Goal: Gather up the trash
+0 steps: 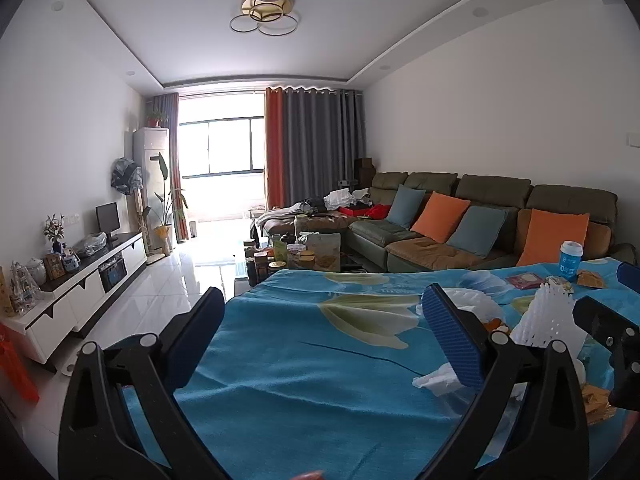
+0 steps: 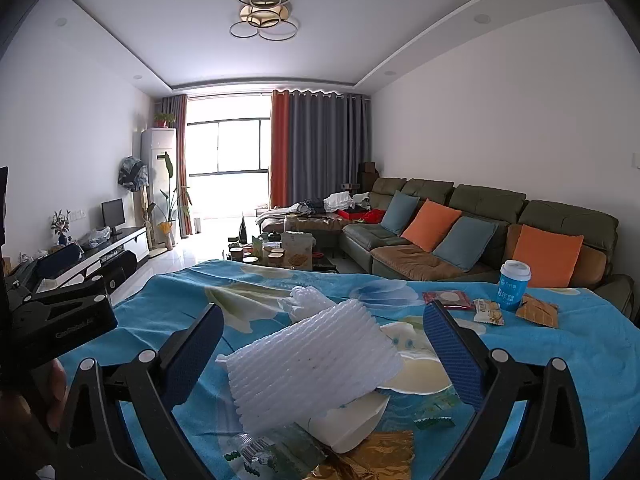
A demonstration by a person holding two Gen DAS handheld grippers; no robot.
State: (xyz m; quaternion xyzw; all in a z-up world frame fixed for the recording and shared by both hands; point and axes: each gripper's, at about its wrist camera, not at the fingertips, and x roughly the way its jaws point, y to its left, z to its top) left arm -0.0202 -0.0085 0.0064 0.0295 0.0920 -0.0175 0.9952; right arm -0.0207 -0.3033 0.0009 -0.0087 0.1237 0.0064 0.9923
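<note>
White container [image 2: 352,426] half hidden under foam netting [image 2: 312,364]; cup [image 2: 513,286] label too small

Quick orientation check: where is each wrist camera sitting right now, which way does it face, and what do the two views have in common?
Left wrist view: on the left gripper, low over the blue floral cloth, facing the window; its open fingers frame bare cloth, and the right gripper shows at the right edge.
Right wrist view: on the right gripper, facing the same way; open fingers flank the white foam net, and the left gripper shows at left.
Shared: foam net, blue cup, sofa.
</note>
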